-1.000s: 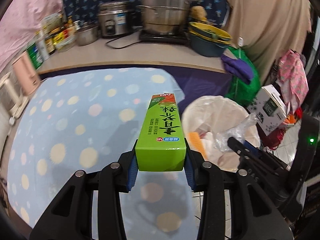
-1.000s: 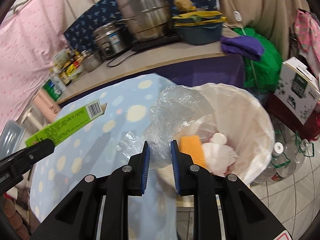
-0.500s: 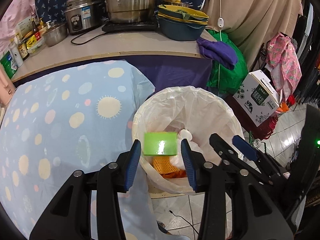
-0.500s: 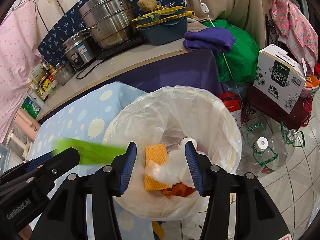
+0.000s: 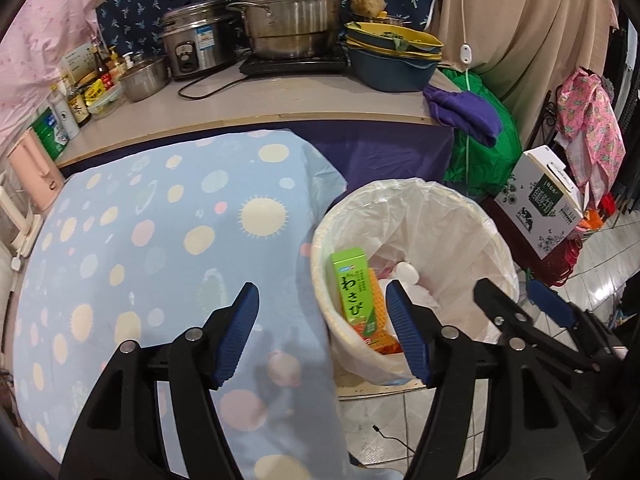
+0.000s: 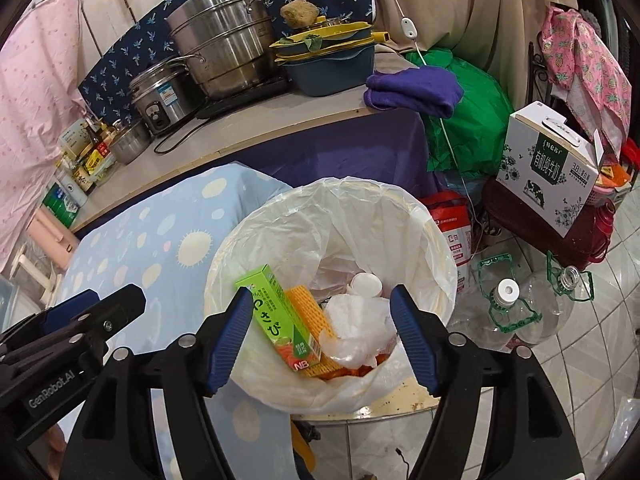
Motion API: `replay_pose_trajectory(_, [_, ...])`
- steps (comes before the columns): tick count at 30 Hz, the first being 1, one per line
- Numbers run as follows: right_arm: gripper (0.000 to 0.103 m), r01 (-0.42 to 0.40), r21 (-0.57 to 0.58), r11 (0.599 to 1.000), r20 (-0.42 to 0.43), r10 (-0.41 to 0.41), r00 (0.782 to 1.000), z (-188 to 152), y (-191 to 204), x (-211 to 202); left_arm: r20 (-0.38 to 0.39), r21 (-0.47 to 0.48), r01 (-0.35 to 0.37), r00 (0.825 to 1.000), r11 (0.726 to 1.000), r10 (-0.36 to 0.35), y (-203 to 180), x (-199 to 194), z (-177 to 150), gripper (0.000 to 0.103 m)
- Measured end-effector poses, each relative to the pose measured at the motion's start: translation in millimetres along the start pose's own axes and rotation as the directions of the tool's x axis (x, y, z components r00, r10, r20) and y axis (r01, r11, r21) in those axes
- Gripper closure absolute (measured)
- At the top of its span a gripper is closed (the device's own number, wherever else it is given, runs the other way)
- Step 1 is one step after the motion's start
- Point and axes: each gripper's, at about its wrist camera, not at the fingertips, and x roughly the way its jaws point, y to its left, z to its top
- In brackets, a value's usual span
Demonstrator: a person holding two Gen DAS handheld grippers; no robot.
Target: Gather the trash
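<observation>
From the left wrist camera, the left gripper (image 5: 322, 330) hangs over the place where a blue spotted cloth (image 5: 160, 248) meets a round trash bin (image 5: 496, 240). Its jaws are wide and opening more, and nothing is between them. The bin has a thin white bag (image 5: 440, 216) inside it. A green box (image 5: 354, 290) lies in the bin, leaning against the bin's left wall, with its long side pointing up and down. An orange sponge (image 5: 380, 312) sits just to the right of the box, touching it. A small white cup (image 5: 406, 270) lies behind the sponge. The right gripper (image 5: 516, 300) pokes in over the bin's right rim. Behind the cloth, a worktop (image 5: 280, 100) carries a big steel pot (image 5: 292, 20) and a rice cooker (image 5: 196, 44) near its back edge.

From the right wrist camera, the right gripper (image 6: 322, 334) is over the near rim of the trash bin (image 6: 440, 240). Its jaws are wide and opening more, and they hold nothing. Down in the bin, the green box (image 6: 280, 314) lies tilted by the left wall. The orange sponge (image 6: 310, 312) lies beside it, touching it. A crumpled clear bag (image 6: 356, 330) rests on the right of the sponge. The white cup (image 6: 364, 282) is behind them. The left gripper (image 6: 92, 308) shows at the left edge, over the spotted cloth (image 6: 160, 248). Two clear empty bottles (image 6: 516, 316) stand on the floor to the right of the bin.
</observation>
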Motion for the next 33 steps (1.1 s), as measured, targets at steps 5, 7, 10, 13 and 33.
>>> replay_pose_trajectory(5, [0.027, -0.002, -0.037, 0.999, -0.010, 0.001, 1.000, -6.7, 8.9, -14.2, -0.013, -0.034, -0.037, 0.999, 0.999, 0.037, 14.2, -8.6, -9.9, 0.030])
replay_pose_trajectory(7, [0.025, 0.002, -0.061, 0.998, -0.014, -0.003, 1.000, -10.0, 13.5, -19.5, -0.021, -0.039, -0.049, 0.999, 0.998, 0.048, 18.4, -11.6, -15.2, 0.027])
replay_pose_trajectory(10, [0.022, -0.001, -0.082, 0.997, -0.020, -0.001, 1.000, -15.6, 18.8, -27.0, -0.018, -0.050, -0.081, 0.997, 0.996, 0.080, 25.8, -18.4, -24.1, 0.020])
replay_pose_trajectory(13, [0.020, -0.004, -0.104, 0.995, -0.033, 0.001, 0.999, -21.5, 24.0, -32.3, -0.033, -0.060, -0.089, 0.996, 0.994, 0.087, 31.3, -23.5, -30.4, 0.019])
replay_pose_trajectory(33, [0.019, 0.011, -0.171, 0.985, -0.070, -0.024, 0.997, -51.2, 38.7, -47.2, -0.073, -0.073, -0.142, 0.988, 0.987, 0.137, 44.7, -37.6, -62.3, 0.013])
